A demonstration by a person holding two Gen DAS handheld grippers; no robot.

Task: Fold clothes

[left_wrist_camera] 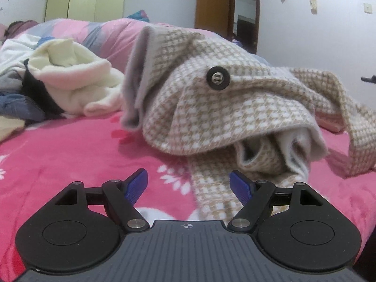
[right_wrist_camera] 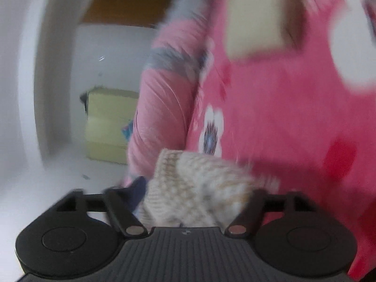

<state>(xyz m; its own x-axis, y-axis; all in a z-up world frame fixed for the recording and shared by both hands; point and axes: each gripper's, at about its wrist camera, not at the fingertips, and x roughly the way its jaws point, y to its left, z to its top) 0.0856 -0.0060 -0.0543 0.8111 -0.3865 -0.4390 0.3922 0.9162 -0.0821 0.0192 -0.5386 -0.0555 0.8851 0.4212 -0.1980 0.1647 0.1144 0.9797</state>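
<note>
Low over the pink floral bedspread (left_wrist_camera: 58, 155), left gripper (left_wrist_camera: 189, 185) with blue pads (left_wrist_camera: 137, 185) spread wide and nothing between them, only a flat strip of the beige-and-white houndstooth garment (left_wrist_camera: 211, 108) running under the gap. Just beyond the fingertips, that garment heaped in a loose mound — grey lining turned out at its upper left, a dark round button (left_wrist_camera: 217, 79) near the top, a rolled opening facing the camera. Further left and well apart, a pile of other clothes (left_wrist_camera: 70, 77), cream fleece on top, something black and something blue beneath. Behind, a pink quilt (left_wrist_camera: 110, 33), pale yellow wardrobe (left_wrist_camera: 87, 1) and brown door (left_wrist_camera: 212, 3). From the right wrist, heavily blurred: right gripper (right_wrist_camera: 195, 202) with jaws standing wide, a bunch of the same beige weave (right_wrist_camera: 197, 188) filling the space between them — whether the pads press on it cannot be told through the blur. Past it, pink bedspread with a white flower print (right_wrist_camera: 211, 129), white wall (right_wrist_camera: 112, 54) to the left.
</note>
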